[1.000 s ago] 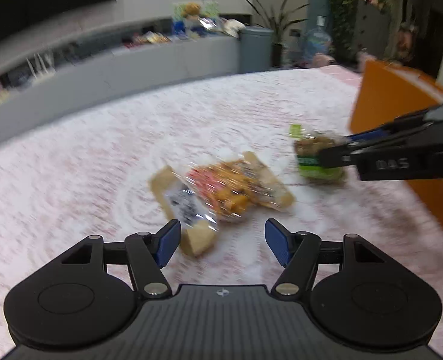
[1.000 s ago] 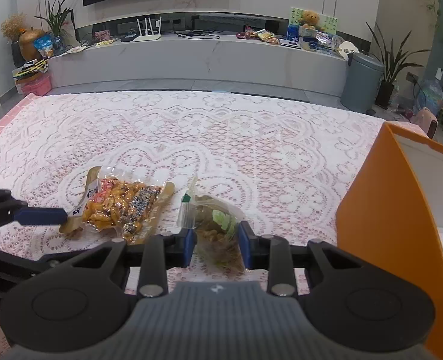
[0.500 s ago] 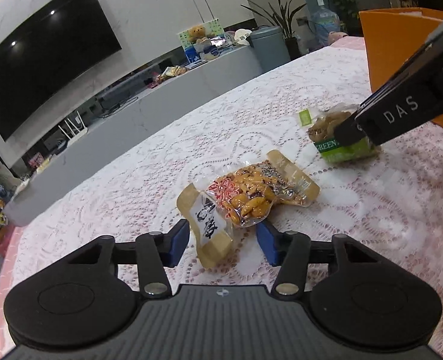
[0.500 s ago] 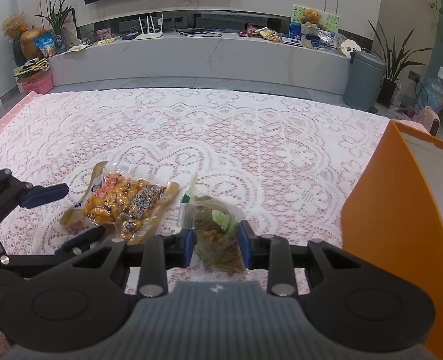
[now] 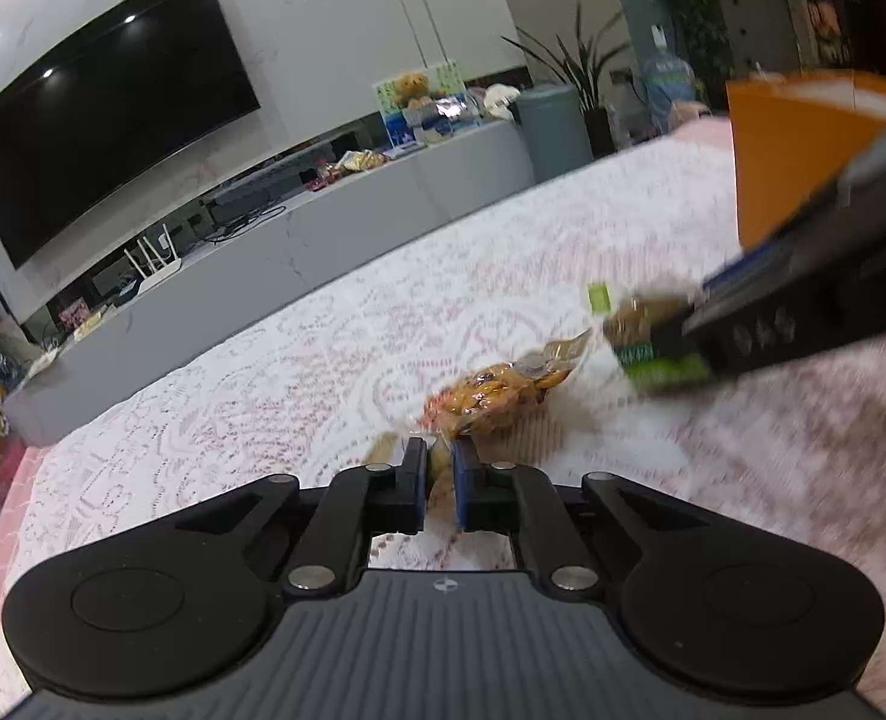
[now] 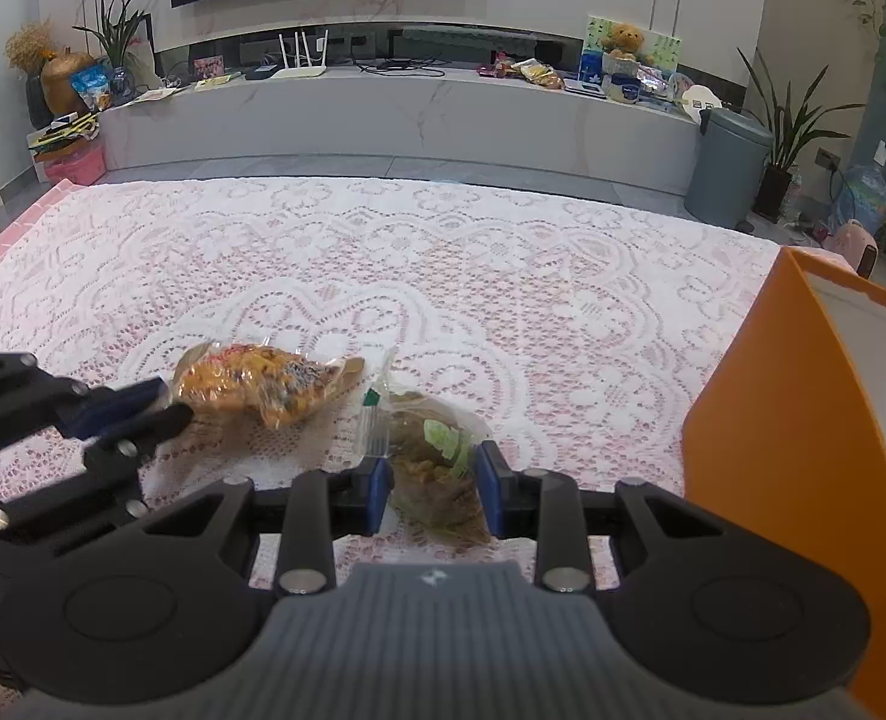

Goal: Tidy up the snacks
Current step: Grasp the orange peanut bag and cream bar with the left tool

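Observation:
An orange snack packet [image 5: 496,393] [image 6: 263,381] is pinched at its near end by my left gripper [image 5: 440,477], which is shut on it and holds it slightly off the lace tablecloth. The left gripper shows at the left of the right wrist view [image 6: 143,405]. A green-labelled snack packet [image 6: 437,468] [image 5: 652,339] sits between the blue pads of my right gripper [image 6: 434,486], which is shut on it. An orange box [image 6: 790,420] [image 5: 802,156] stands at the right.
The table carries a pink-and-white lace cloth [image 6: 443,276]. Beyond it are a grey TV bench [image 6: 413,114], a grey bin [image 6: 724,168] and potted plants.
My left gripper has closed on the end of the orange snack packet and lifted it; the packet now tilts. My right gripper has kept its grip on the green packet.

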Demonstrator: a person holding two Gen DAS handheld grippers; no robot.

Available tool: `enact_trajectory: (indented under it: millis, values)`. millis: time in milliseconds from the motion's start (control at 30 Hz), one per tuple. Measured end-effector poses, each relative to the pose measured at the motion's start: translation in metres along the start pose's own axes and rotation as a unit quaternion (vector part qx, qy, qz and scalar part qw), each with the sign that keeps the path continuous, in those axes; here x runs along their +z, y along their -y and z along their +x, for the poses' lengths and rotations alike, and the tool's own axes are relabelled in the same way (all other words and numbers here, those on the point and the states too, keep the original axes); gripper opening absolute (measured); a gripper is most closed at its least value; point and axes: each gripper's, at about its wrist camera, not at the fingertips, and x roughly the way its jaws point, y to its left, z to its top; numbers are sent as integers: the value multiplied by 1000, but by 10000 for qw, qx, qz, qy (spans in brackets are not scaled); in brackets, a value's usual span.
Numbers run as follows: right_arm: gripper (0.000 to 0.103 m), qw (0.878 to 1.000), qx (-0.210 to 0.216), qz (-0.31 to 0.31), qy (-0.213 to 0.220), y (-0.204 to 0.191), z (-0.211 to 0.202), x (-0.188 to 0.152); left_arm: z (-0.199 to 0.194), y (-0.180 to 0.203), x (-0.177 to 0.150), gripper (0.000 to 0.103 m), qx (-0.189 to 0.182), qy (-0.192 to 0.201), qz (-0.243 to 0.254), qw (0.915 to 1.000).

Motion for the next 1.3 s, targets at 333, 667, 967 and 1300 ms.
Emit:
enact_trajectory:
  millis: [333,667,967,1300]
  values:
    - [29,9990,375,221,13,2,-26,-4,-36,-47,15,2,-1151,-234,-2076,9712]
    - [29,9980,584,235,-59,-5,-53,-17,-42,-51,15,1,-1707,-479,-2314,9566]
    - [29,9931,730,776,-480,15,-54,-41,-53,-19,11,18,-2225,-162,-1517,9629]
    - [29,9940,754,651,-447,11,-59,-44,-43,-4,1,36,-1579,-349,-874,9830]
